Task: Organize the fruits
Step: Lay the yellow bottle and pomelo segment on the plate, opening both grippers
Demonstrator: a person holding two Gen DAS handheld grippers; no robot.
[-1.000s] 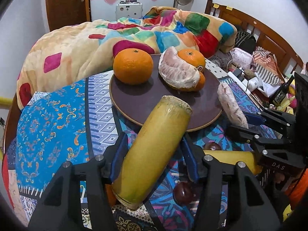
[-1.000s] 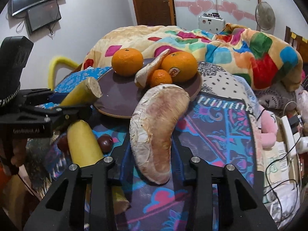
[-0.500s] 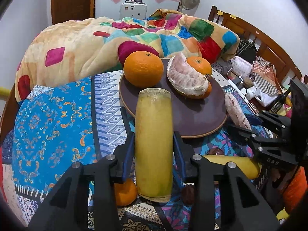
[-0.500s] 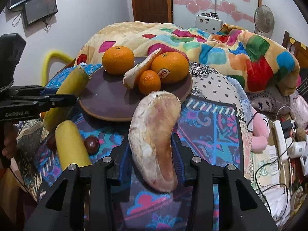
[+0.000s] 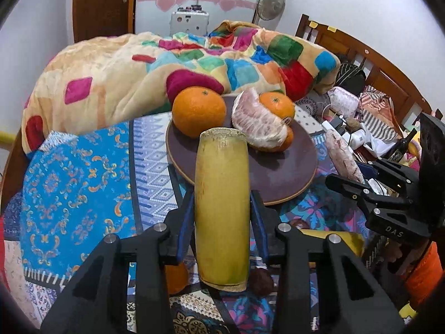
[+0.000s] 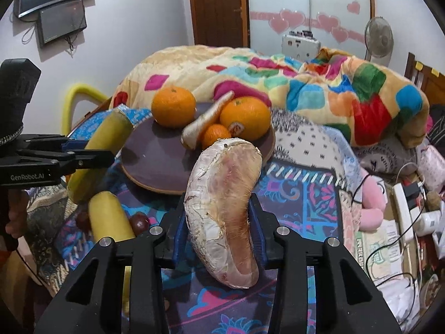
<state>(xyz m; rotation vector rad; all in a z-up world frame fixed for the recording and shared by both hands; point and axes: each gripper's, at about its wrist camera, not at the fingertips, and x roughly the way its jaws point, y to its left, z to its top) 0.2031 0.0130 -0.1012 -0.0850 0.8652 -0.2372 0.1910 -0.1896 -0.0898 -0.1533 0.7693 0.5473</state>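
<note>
The left gripper [image 5: 222,222] is clamping a yellow-green cane segment [image 5: 221,208] between its blue pads — the piece is standing at centre frame, its top end overlapping the near rim of the brown plate [image 5: 289,178]. On that plate, upper centre, a big orange [image 5: 198,115], a peeled pomelo wedge [image 5: 257,122] and a smaller orange [image 5: 276,104] are sitting together. In the right wrist view, the right gripper [image 6: 221,228] is squeezing a second pomelo wedge [image 6: 224,211] — it is filling mid-frame, just short of the plate's near edge. At lower left of that view, another cane segment [image 6: 111,220] is lying on the patterned cloth [image 6: 303,206].
</note>
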